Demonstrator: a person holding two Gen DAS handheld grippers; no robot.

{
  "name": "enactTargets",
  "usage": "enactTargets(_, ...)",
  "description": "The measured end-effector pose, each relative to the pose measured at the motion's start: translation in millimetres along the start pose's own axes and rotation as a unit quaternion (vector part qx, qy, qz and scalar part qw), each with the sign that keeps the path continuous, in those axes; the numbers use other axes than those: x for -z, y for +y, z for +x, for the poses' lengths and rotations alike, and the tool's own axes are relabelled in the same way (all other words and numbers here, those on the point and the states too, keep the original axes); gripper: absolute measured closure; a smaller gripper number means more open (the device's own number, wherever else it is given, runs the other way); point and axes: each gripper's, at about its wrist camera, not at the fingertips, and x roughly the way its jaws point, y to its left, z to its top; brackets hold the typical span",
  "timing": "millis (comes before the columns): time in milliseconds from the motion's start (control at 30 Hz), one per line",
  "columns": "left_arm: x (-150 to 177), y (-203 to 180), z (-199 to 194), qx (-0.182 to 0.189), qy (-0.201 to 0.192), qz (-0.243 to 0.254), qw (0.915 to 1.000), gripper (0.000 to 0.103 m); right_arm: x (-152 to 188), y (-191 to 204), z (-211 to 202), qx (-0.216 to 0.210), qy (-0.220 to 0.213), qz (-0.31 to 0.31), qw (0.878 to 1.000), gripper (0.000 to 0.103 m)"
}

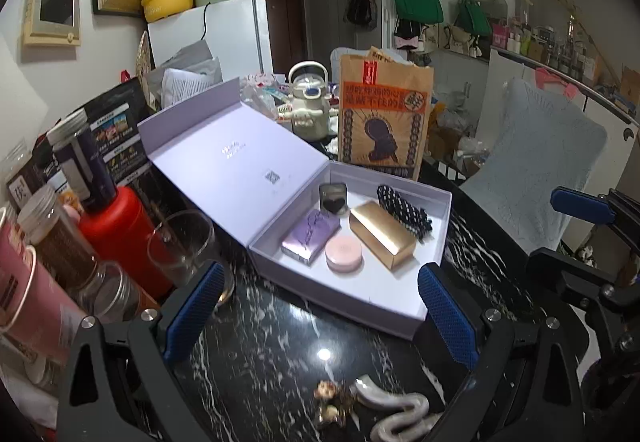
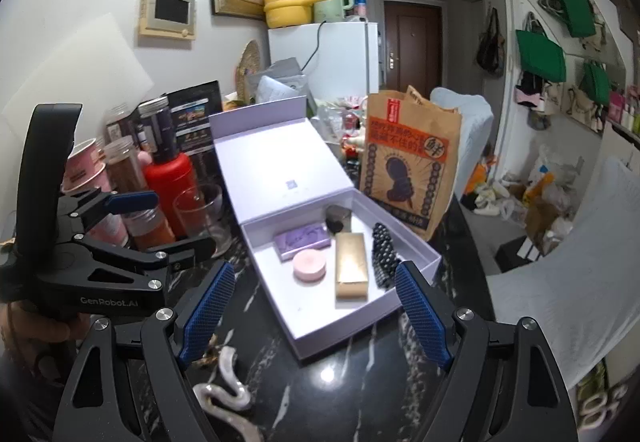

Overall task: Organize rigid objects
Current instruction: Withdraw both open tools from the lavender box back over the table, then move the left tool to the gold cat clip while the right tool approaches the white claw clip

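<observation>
A: How are the tongs found?

B: The left gripper point(image 1: 320, 310) is seen with its jaws spread wide and nothing between them; only the black marble table point(image 1: 264, 354) shows in the gap. The right gripper point(image 2: 316, 314) is likewise held wide apart and empty, over the near edge of the box.

A: What is laid out, from the largest down?

B: A lilac gift box point(image 2: 340, 330) is set open on the table, its lid point(image 2: 280, 158) thrown back toward the jars. Behind it a printed paper bag point(image 2: 408, 162) is stood upright, and to its left a red bottle point(image 2: 168, 182) and an empty drinking glass point(image 2: 200, 214) are placed.

A: And inside the box?

B: A gold rectangular case point(image 2: 351, 266) is laid lengthwise in the middle. A black beaded hair clip point(image 2: 382, 258) is placed just beside it, along the right wall. A purple flat case point(image 2: 302, 240) is set to the left, with a round pink compact point(image 2: 309, 265) touching its near edge. A small dark item with a heart point(image 1: 333, 199) is tucked at the far side.

A: Is anything left outside?

B: A pearly wavy hair claw point(image 1: 396, 410) and a small brown ornament point(image 1: 332, 402) are left on the table, in front of the box.
</observation>
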Motion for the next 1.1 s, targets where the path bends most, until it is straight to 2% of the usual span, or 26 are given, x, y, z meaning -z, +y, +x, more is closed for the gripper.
enactTargets(200,15.6,-1.2,-11.0,0.0,0.003,0.005,1.0,0.004,15.6,10.9,-3.0,-0.015,0.008,-0.003,1.0,0.02)
enactTargets(533,41.4,-4.2,-12.3,0.021,0.023,0.011,0.9995,0.004,49.5,16.9,-3.7,-0.034,0.021,0.018,0.999,0.02)
enactTargets(800,66.5,-4.4,0.0,0.027,0.059,-0.003,0.9979,0.004,77.9,14.9,3.5,-0.05,0.042,0.037,0.997,0.02)
enactTargets(1100,95.7,-4.7,8.2,0.055,0.094,-0.022,0.9938,0.004,106.7,9.0,9.7,-0.072,0.063,0.049,0.994,0.02)
